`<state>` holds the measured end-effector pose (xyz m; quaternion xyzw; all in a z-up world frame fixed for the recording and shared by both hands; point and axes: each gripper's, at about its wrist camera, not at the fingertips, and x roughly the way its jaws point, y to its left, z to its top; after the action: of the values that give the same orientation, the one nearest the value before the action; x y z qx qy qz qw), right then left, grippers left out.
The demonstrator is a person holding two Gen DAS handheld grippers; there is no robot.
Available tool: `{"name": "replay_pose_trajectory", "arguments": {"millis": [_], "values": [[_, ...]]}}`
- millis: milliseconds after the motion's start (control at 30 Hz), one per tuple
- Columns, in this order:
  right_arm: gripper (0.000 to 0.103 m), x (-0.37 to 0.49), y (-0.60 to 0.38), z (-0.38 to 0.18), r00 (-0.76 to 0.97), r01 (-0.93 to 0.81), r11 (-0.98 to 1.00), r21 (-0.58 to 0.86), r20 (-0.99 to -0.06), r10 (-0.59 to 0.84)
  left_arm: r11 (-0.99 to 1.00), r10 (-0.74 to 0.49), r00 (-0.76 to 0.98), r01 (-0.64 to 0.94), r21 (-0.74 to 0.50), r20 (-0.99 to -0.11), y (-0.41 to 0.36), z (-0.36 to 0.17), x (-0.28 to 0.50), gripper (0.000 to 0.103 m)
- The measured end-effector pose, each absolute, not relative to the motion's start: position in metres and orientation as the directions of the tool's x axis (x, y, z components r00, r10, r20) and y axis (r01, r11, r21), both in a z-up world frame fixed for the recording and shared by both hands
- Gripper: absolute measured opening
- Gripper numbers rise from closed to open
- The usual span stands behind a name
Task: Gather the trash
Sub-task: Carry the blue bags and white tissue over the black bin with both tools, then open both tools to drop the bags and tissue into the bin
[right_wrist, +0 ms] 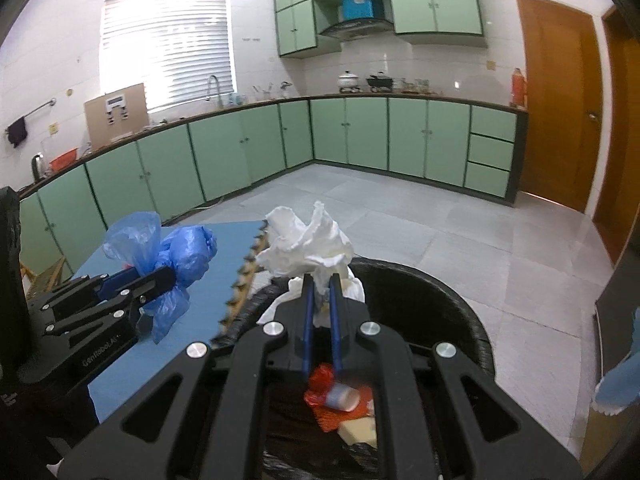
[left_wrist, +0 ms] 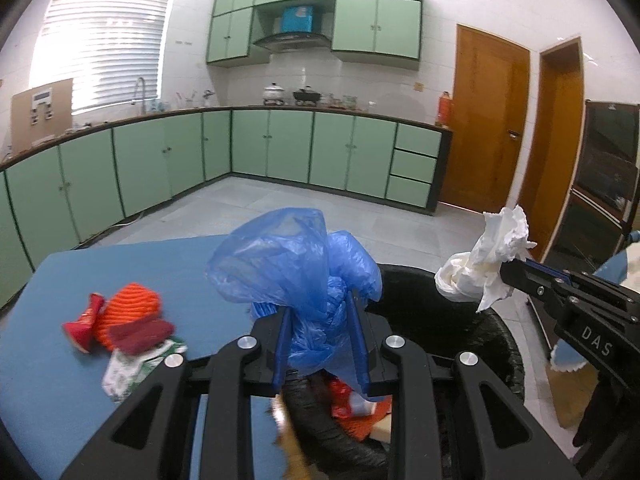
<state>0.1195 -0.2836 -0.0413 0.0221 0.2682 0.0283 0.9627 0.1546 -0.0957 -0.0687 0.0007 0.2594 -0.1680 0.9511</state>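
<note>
My left gripper (left_wrist: pixel 320 304) is shut on a crumpled blue plastic bag (left_wrist: pixel 292 264) and holds it over the near rim of the black trash bin (left_wrist: pixel 500 344). It also shows in the right wrist view (right_wrist: pixel 160 276) with the bag (right_wrist: pixel 176 252). My right gripper (right_wrist: pixel 320 278) is shut on a wad of white tissue (right_wrist: pixel 308 244) above the bin (right_wrist: pixel 440 300); the tissue also shows in the left wrist view (left_wrist: pixel 488 264). Red, orange and white trash (right_wrist: pixel 340 396) lies inside the bin.
A blue table (left_wrist: pixel 140 272) holds an orange net sleeve (left_wrist: pixel 128 308), a red wrapper (left_wrist: pixel 82 324) and a green-and-white wrapper (left_wrist: pixel 132 364). Green cabinets (left_wrist: pixel 280 148) line the walls across a grey tiled floor (right_wrist: pixel 460 220). Wooden doors (left_wrist: pixel 488 120) stand at the right.
</note>
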Motion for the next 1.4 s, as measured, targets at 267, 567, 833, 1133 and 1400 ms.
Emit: {"name": "replay_pose_trajectory", "arguments": {"millis": [267, 567, 833, 1133, 1400], "values": [[0.007, 0.123, -0.316, -0.069, 0.830, 0.021, 0.998, 0.057, -0.557, 0.014, 0.918, -0.376, 0.777, 0.389, -0.085, -0.506, -0.138, -0.085, 0.169, 0.026], [0.007, 0.129, -0.342, -0.104, 0.795, 0.081, 0.995, 0.066, -0.606, -0.024, 0.898, -0.402, 0.731, 0.433, -0.079, -0.552, -0.176, -0.112, 0.185, 0.026], [0.027, 0.135, -0.359, -0.120, 0.774, 0.122, 0.990, 0.077, -0.631, -0.047, 0.885, -0.425, 0.696, 0.454, -0.103, -0.579, -0.181, -0.124, 0.196, 0.057], [0.093, 0.120, -0.359, -0.116, 0.794, 0.194, 0.980, 0.052, -0.594, -0.126, 0.902, -0.398, 0.730, 0.423, -0.089, -0.555, -0.159, -0.115, 0.190, 0.066], [0.095, 0.119, -0.332, -0.108, 0.804, 0.157, 0.985, 0.078, -0.589, -0.082, 0.944, -0.310, 0.797, 0.320, -0.073, -0.518, -0.103, -0.097, 0.177, 0.069]]}}
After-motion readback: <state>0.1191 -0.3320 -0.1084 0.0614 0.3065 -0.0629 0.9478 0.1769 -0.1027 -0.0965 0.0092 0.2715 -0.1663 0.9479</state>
